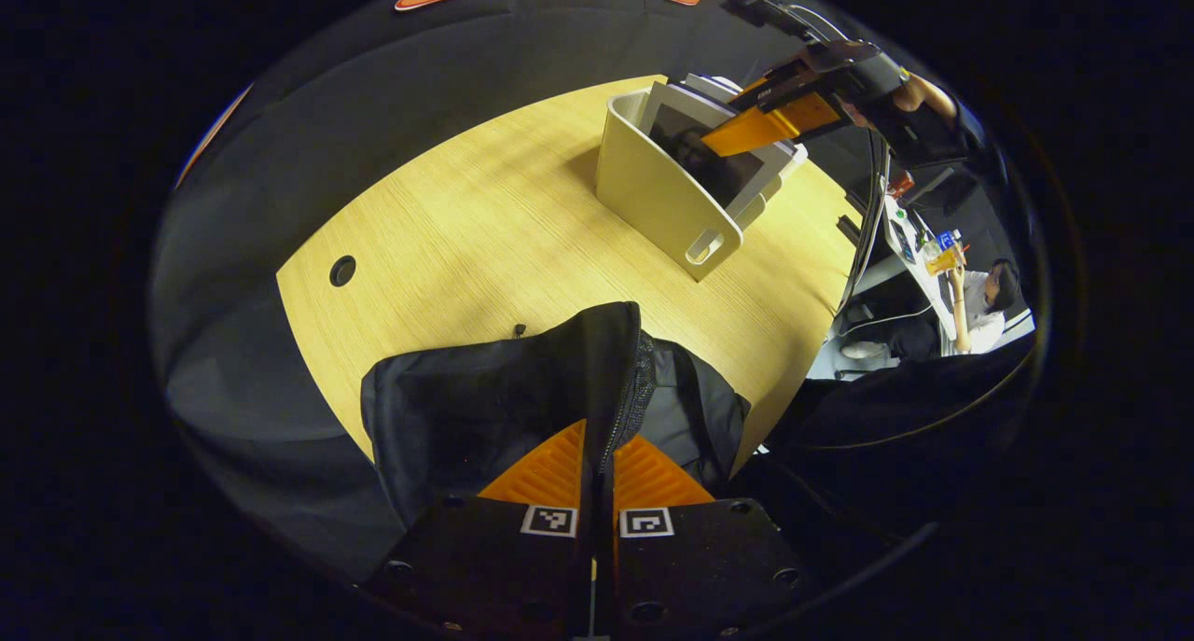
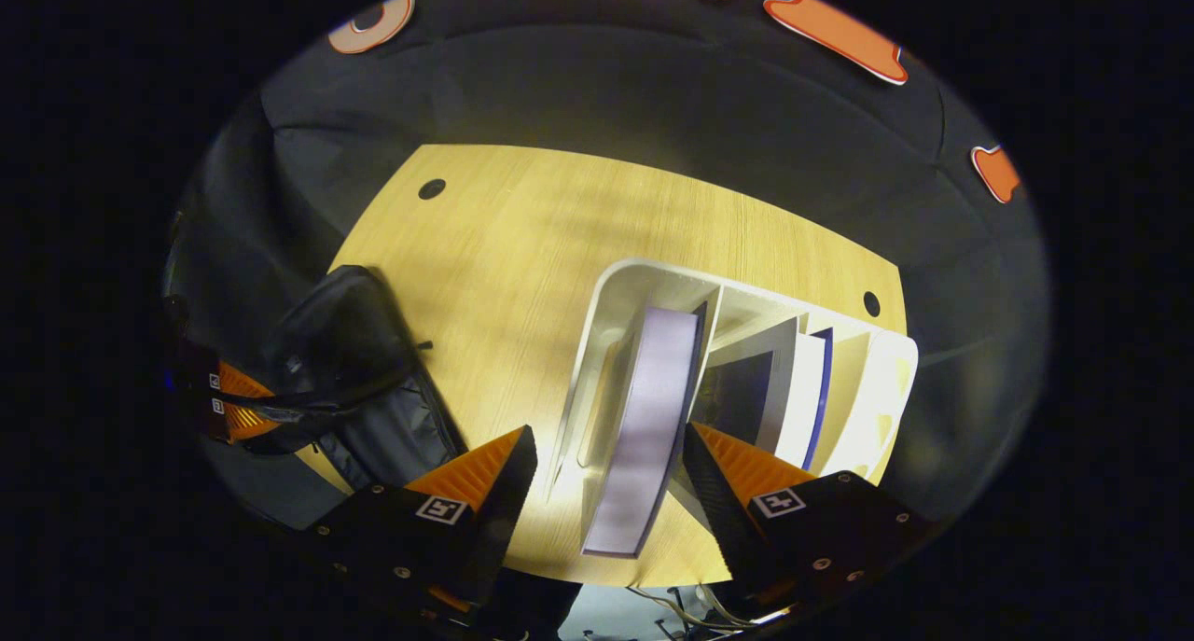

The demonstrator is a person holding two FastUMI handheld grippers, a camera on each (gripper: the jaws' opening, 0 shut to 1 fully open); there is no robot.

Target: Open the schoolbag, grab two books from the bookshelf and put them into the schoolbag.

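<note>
The black schoolbag (image 1: 485,408) lies on the table's near edge, and my left gripper (image 1: 597,454) is shut on its raised zipper edge. Behind it stands a white bookshelf (image 1: 653,193) with several books (image 1: 709,156). My right gripper (image 1: 746,128) hovers over it, held by a hand. In the right gripper view, my right gripper (image 2: 611,436) is open and straddles a pale book (image 2: 644,417) that stands in the first slot of the bookshelf (image 2: 606,324); its fingers do not touch the book. The schoolbag (image 2: 345,342) and the left gripper (image 2: 233,403) show at the far left.
The wooden table (image 1: 466,221) has a cable hole (image 1: 342,270) at the left. More books (image 2: 802,389) stand in the shelf's other slots. A person (image 1: 979,300) sits at a desk beyond the table's right edge.
</note>
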